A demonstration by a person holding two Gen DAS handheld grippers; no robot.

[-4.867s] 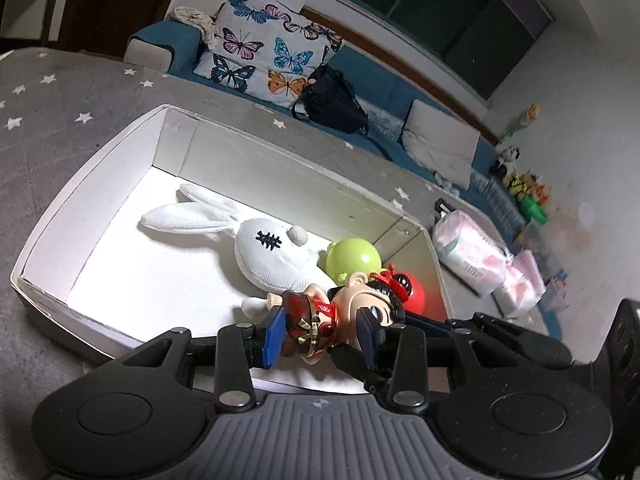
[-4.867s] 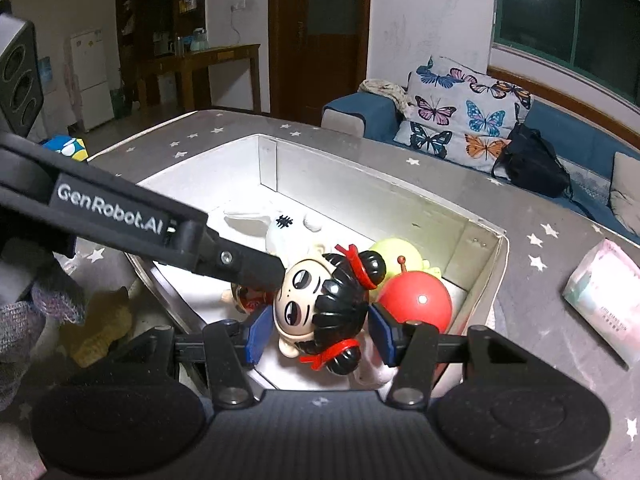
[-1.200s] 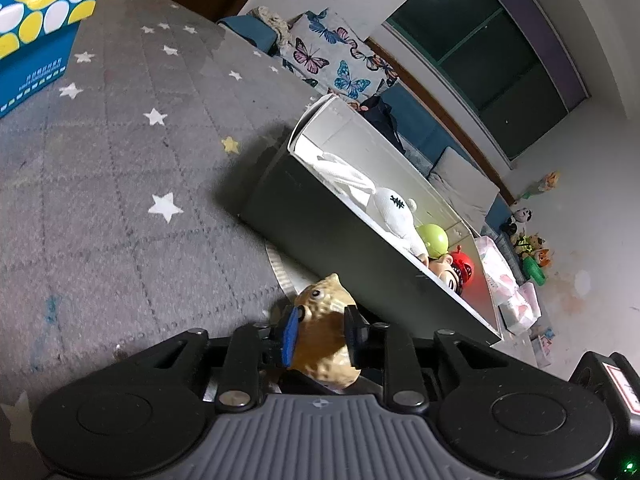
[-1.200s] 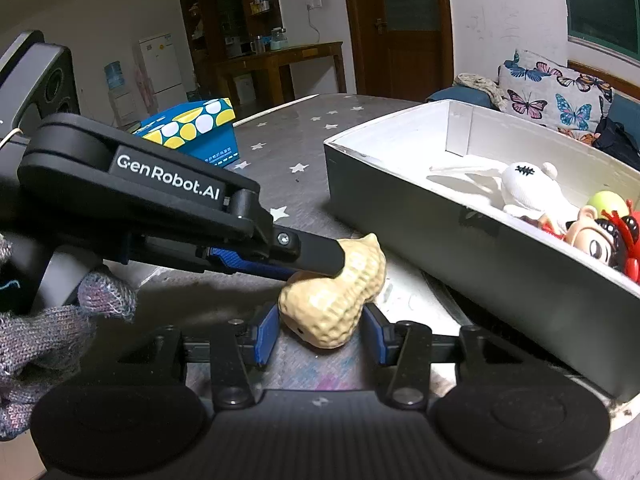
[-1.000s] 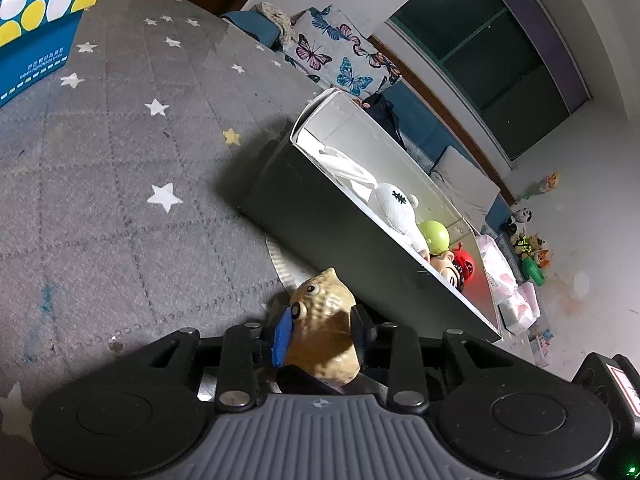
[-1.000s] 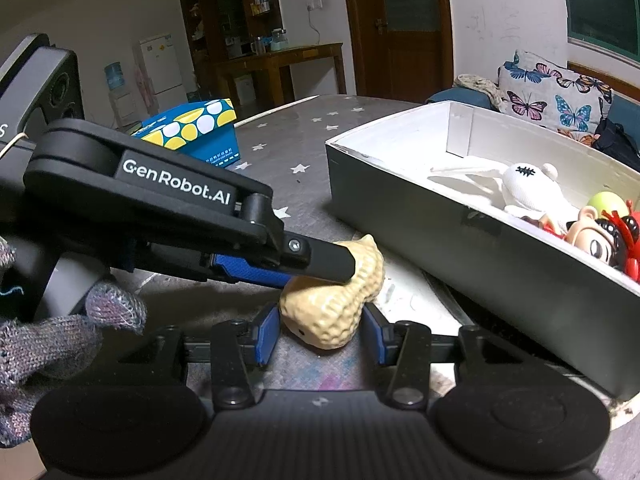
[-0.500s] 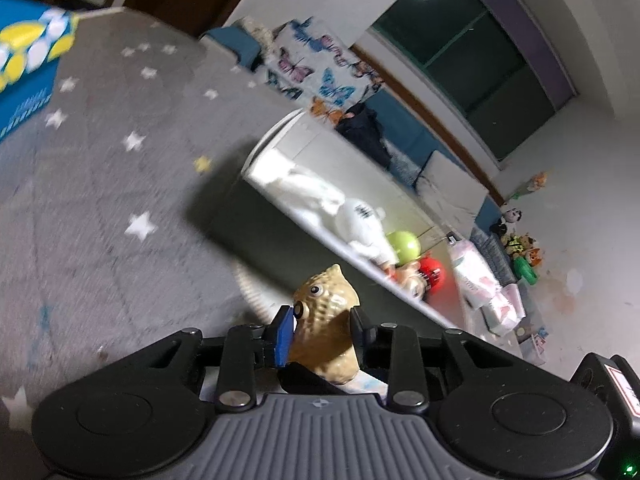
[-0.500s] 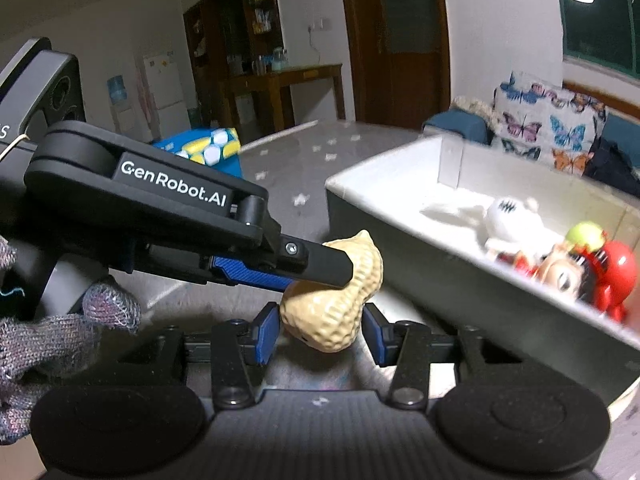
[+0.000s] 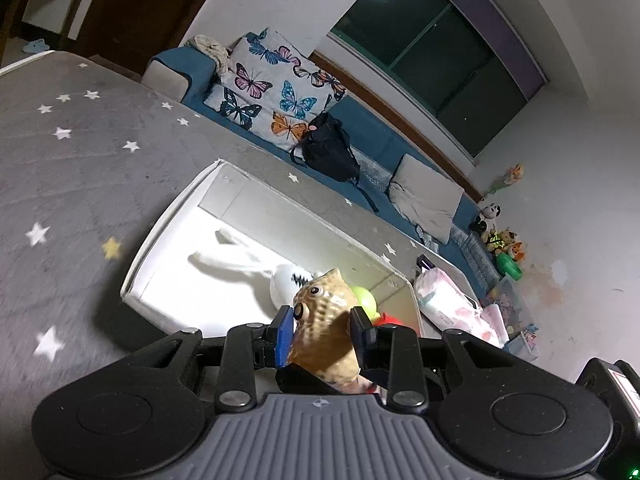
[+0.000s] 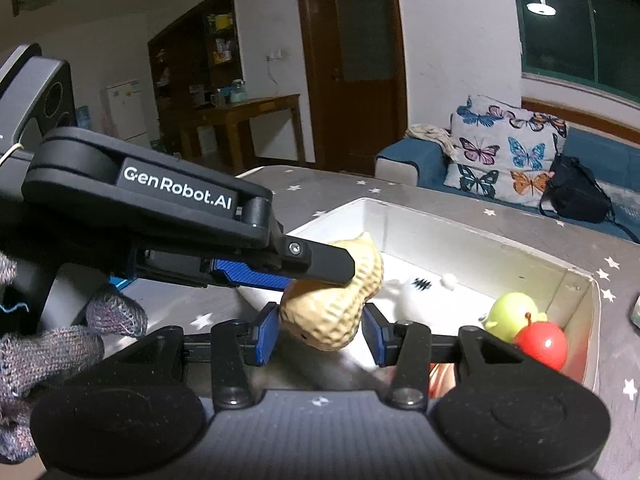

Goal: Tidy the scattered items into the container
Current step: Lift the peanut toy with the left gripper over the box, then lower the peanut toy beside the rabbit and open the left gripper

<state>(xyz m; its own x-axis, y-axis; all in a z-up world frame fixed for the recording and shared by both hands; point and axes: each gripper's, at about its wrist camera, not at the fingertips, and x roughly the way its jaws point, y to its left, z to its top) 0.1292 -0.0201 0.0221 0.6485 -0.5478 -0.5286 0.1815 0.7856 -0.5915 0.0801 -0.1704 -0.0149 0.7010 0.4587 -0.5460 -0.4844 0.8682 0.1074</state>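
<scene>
**Peanut toy held over white box by both grippers**

Item 1. Left gripper (image 9: pixel 322 334): jaws closed narrow on the peanut toy (image 9: pixel 326 328), blue pads pressed to either flank. The toy's eyed end points up and away from the camera.

Item 2. Right gripper (image 10: pixel 320 330): blue pads sit against the lower sides of the same peanut toy (image 10: pixel 334 304); jaws drawn in to the toy's width, gripping it. The left gripper's finger (image 10: pixel 316 264) crosses over the toy's top from the left. A gloved hand (image 10: pixel 52 344) holds that gripper at lower left.

Item 3. White box (image 9: pixel 168 240): open-topped, rectangular, standing on the grey star-print cloth (image 9: pixel 80 160). The peanut toy is raised at the box's near edge, off the cloth.

Item 4. Box contents: white plush rabbit (image 9: pixel 256 268) lying flat, ears toward the left end; green ball toy (image 10: pixel 512 314) and red ball toy (image 10: pixel 542 344) touching each other at the right end.

Item 5. Pink-and-white packet (image 9: pixel 444 300): on the cloth just beyond the box's right end.

Item 6. Background: blue sofa (image 10: pixel 416 160) with butterfly cushion (image 10: pixel 504 152) and black bag (image 10: pixel 576 192); dark window (image 9: pixel 432 52) above.
</scene>
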